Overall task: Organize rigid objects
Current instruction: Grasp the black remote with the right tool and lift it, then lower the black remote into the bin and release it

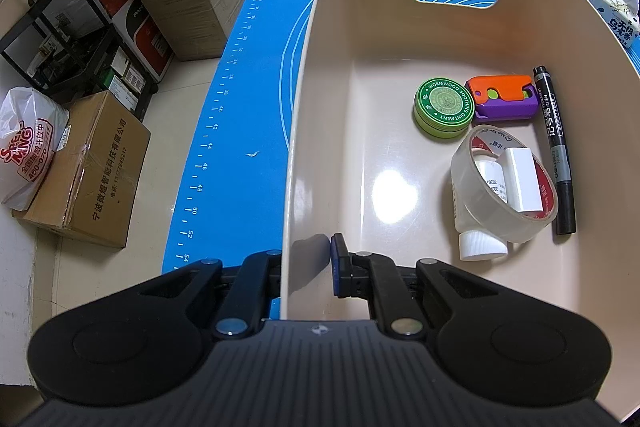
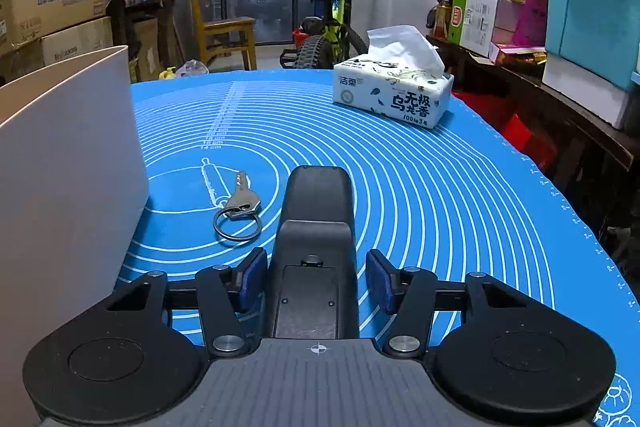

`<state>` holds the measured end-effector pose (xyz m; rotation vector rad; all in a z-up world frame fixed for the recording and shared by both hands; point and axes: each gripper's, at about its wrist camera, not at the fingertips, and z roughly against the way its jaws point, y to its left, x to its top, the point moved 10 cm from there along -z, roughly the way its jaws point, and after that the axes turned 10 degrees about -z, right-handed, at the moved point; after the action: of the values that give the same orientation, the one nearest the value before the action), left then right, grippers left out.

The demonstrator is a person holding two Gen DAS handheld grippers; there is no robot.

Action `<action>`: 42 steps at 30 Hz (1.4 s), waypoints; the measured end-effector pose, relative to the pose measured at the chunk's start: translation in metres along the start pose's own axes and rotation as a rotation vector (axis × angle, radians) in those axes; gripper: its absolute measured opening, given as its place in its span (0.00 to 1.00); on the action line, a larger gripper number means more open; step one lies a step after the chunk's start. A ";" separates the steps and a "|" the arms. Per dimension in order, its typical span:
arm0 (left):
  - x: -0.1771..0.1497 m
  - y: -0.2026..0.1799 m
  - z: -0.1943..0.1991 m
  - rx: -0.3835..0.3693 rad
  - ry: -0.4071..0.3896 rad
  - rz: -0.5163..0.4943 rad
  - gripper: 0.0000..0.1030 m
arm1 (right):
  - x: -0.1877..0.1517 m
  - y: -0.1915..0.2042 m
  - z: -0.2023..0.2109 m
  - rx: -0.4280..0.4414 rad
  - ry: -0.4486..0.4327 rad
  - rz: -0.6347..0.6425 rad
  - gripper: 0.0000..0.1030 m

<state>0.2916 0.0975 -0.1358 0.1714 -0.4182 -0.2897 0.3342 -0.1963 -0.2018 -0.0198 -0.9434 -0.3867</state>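
A beige bin [image 1: 312, 39] stands on the blue mat [image 1: 240, 99]. In it lie a green ointment tin [image 1: 443, 107], an orange and purple toy [image 1: 504, 95], a black marker [image 1: 556, 147], a tape roll [image 1: 504, 187], a white bottle [image 1: 476, 223] and a white block [image 1: 522, 183]. My left gripper [image 1: 306, 259] is shut on the bin's near left wall, one finger outside and one inside. In the right wrist view a dark grey remote control [image 2: 316, 203] lies back-up on the mat between the jaws of my right gripper [image 2: 318, 269]. Its pads stand slightly apart from the remote's sides. A key on a ring [image 2: 240, 211] lies to the remote's left.
A tissue pack [image 2: 394, 89] sits at the far side of the mat [image 2: 440, 195]. The bin's outer wall [image 2: 68, 155] rises at the left of the right gripper. Cardboard boxes [image 1: 92, 171], a black rack, a chair and a bicycle crowd the floor around the table.
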 end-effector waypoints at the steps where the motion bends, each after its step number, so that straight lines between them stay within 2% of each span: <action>1: 0.000 0.000 0.000 0.001 0.000 -0.001 0.13 | 0.000 0.000 0.001 -0.002 -0.001 0.005 0.53; 9: 0.000 0.000 0.000 0.002 0.000 -0.001 0.14 | 0.001 0.003 0.004 -0.023 -0.006 0.042 0.52; 14: 0.000 0.000 0.000 0.002 0.000 -0.001 0.14 | 0.006 0.004 0.016 -0.024 -0.038 0.045 0.52; 22: 0.000 0.000 0.000 0.002 0.000 -0.001 0.14 | 0.034 0.007 0.047 0.017 -0.095 0.035 0.52; 28: 0.000 0.000 0.000 0.002 0.000 -0.001 0.14 | 0.070 0.026 0.087 0.096 -0.161 0.043 0.52; 34: 0.000 0.001 0.000 0.002 0.000 -0.001 0.14 | 0.094 0.069 0.126 0.223 -0.194 0.093 0.52; 38: -0.001 0.000 0.000 0.002 0.000 -0.001 0.14 | 0.093 0.104 0.140 0.310 -0.166 0.151 0.52; 42: -0.001 0.000 0.000 0.002 0.000 -0.001 0.14 | 0.079 0.133 0.142 0.363 -0.106 0.227 0.52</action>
<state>0.2912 0.0978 -0.1360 0.1733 -0.4189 -0.2903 0.3081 -0.0714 -0.0353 0.1843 -1.0925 -0.0009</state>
